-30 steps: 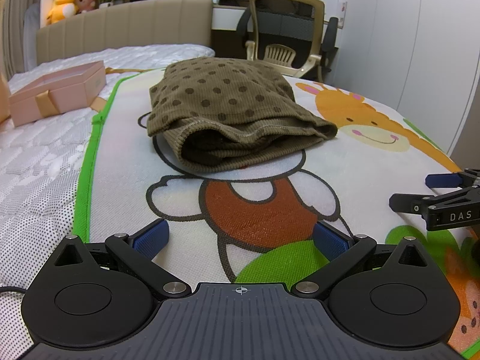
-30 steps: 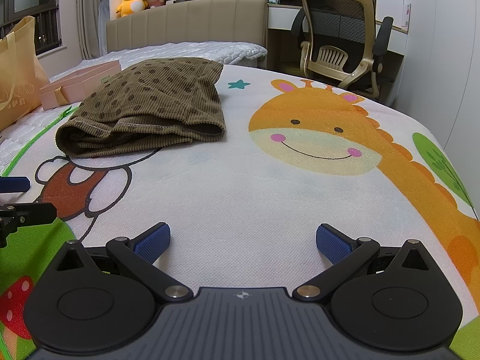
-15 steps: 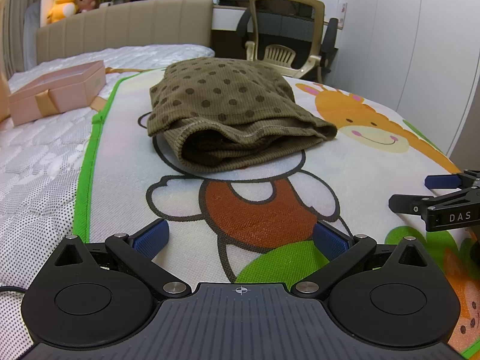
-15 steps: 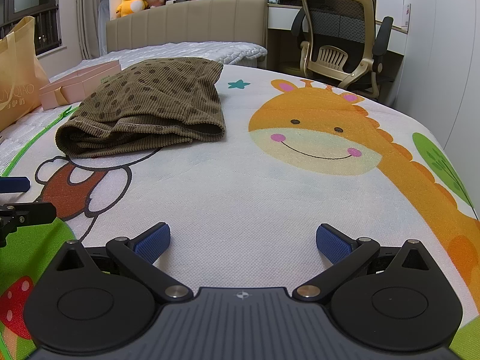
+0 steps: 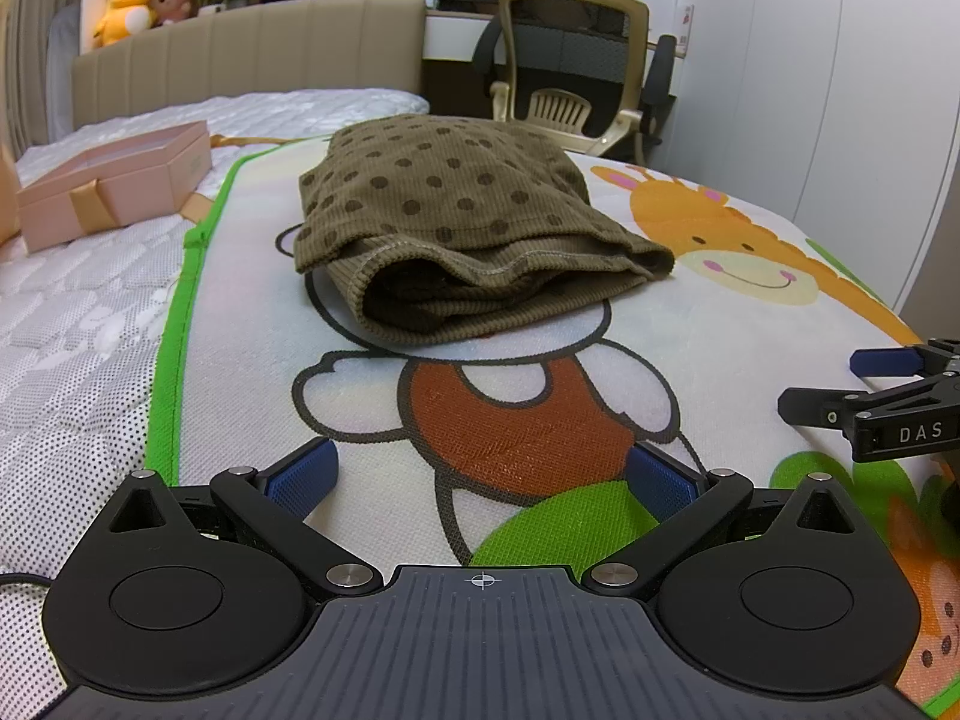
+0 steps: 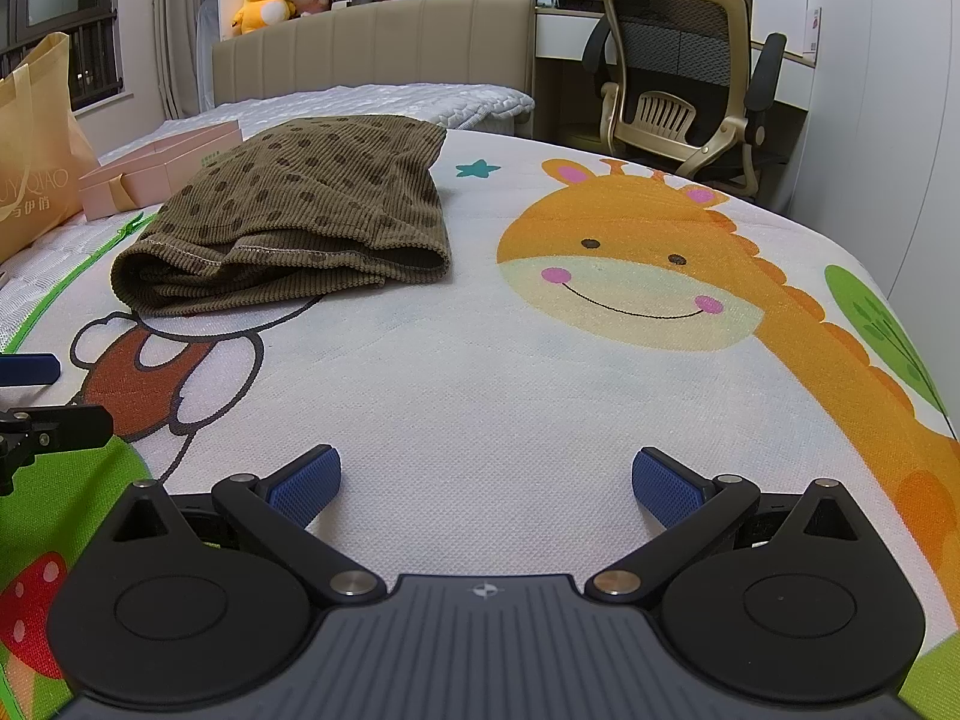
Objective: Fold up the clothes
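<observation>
A brown polka-dot corduroy garment [image 5: 462, 228] [image 6: 300, 222] lies folded in a thick bundle on the cartoon play mat [image 5: 540, 402] [image 6: 540, 372], its hemmed open edge facing me. My left gripper [image 5: 480, 474] stands open low over the mat, well short of the garment, with nothing between its blue pads. Beside it to the right, my right gripper [image 6: 486, 480] is also open and holds nothing; the garment lies far ahead and to its left. Each gripper's fingers show at the edge of the other's view: the right gripper [image 5: 882, 384] and the left gripper [image 6: 36, 396].
The mat covers a white mattress [image 5: 72, 312]. A pink gift box [image 5: 114, 180] [image 6: 162, 168] sits left of the garment, and a tan paper bag [image 6: 36, 180] stands further left. Behind are the headboard [image 6: 372, 54] and an office chair [image 6: 684, 78].
</observation>
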`<state>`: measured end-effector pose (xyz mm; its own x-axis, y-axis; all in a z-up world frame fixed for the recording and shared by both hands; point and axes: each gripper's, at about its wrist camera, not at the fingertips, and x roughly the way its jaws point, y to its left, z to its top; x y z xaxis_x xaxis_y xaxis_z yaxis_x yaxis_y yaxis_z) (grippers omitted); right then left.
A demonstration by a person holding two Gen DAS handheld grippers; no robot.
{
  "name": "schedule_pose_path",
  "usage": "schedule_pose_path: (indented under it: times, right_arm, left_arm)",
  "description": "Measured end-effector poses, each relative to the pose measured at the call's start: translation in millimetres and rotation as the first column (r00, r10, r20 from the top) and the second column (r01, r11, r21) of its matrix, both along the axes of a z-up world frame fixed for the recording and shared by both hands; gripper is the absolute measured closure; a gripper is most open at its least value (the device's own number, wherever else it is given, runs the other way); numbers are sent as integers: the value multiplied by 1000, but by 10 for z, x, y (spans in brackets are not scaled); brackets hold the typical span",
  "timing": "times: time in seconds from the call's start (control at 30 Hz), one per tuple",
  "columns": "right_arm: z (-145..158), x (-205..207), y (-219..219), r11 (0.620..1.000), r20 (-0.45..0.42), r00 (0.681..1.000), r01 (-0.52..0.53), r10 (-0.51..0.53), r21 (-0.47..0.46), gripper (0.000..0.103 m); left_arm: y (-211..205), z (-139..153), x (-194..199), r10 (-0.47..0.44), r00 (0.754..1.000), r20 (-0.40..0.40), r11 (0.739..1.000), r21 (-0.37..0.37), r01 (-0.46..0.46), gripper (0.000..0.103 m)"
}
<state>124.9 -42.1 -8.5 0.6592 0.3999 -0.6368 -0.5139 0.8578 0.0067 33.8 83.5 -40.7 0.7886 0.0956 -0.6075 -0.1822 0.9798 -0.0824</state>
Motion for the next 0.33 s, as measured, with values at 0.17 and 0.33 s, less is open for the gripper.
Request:
schedule_pose_path:
  times: [0.17, 0.33]
  right_arm:
    - [0, 1, -2, 1000, 0, 1000, 0, 0, 0, 0]
    - [0, 2, -3, 1000, 0, 1000, -1, 1, 0, 0]
  left_arm:
    - [0, 1, -1, 0, 1000, 1, 1000, 0, 0, 0]
    - [15, 6, -10, 0, 1000, 9, 1000, -11, 1, 0]
